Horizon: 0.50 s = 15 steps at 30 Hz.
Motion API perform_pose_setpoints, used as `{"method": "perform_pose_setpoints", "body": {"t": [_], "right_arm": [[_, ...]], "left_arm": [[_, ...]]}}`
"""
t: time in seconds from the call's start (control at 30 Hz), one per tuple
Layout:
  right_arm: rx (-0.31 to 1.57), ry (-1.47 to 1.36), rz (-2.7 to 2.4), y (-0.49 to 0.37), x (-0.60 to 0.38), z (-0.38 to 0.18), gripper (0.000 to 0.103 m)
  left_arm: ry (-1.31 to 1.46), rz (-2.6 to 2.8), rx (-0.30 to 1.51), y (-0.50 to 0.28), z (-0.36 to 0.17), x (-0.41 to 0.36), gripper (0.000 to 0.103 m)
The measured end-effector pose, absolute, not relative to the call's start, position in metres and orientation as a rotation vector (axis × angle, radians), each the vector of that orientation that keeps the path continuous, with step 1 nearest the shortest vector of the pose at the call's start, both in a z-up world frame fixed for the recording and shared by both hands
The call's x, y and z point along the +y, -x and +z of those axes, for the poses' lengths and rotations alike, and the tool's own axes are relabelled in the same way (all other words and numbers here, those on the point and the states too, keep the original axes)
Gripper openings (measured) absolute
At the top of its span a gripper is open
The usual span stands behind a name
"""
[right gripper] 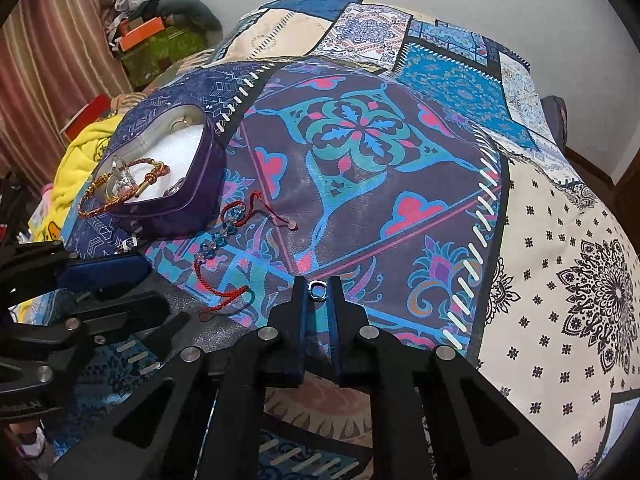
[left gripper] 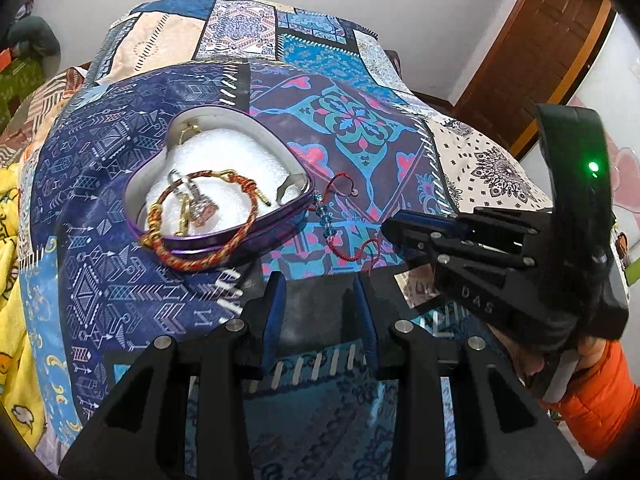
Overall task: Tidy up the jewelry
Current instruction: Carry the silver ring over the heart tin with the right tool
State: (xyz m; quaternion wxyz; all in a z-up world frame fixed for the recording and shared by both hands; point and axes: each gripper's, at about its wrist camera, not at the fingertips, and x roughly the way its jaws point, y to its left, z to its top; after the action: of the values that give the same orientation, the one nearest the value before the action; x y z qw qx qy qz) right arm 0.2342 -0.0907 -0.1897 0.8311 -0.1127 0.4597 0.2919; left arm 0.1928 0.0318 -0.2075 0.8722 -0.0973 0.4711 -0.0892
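Note:
A purple heart-shaped tin (left gripper: 224,236) (right gripper: 200,184) with white foam padding sits on the bedspread. A braided orange-red bracelet (left gripper: 200,260) (right gripper: 96,196) hangs over its near rim, with gold pieces and a silver-pink charm (left gripper: 204,208) inside. Just right of the tin, a red cord bracelet with blue beads (left gripper: 332,224) (right gripper: 224,236) lies on the cloth. My right gripper (right gripper: 318,280) is shut on a small silver ring (right gripper: 318,290), low over the bedspread near the cord bracelet; it also shows from the side (left gripper: 394,230). My left gripper (left gripper: 318,280) is open with nothing in it, in front of the tin.
A patchwork bedspread (right gripper: 400,184) covers the whole work surface and slopes away at its edges. A yellow blanket (left gripper: 16,280) bunches at the left. Boxes and bags (right gripper: 152,36) pile by a curtain, and a wooden door (left gripper: 540,52) stands beyond. An orange sleeve (left gripper: 600,396) holds the right gripper.

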Motion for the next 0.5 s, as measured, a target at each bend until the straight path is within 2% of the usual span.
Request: {"method": "perform_pose_setpoints", "body": {"t": [0.5], "right_arm": [[0.927, 0.120, 0.621, -0.220, -0.138, -0.167, 0.008]], "left_arm": [[0.156, -0.129, 1.008, -0.223, -0.215, 0.005, 0.032]]}}
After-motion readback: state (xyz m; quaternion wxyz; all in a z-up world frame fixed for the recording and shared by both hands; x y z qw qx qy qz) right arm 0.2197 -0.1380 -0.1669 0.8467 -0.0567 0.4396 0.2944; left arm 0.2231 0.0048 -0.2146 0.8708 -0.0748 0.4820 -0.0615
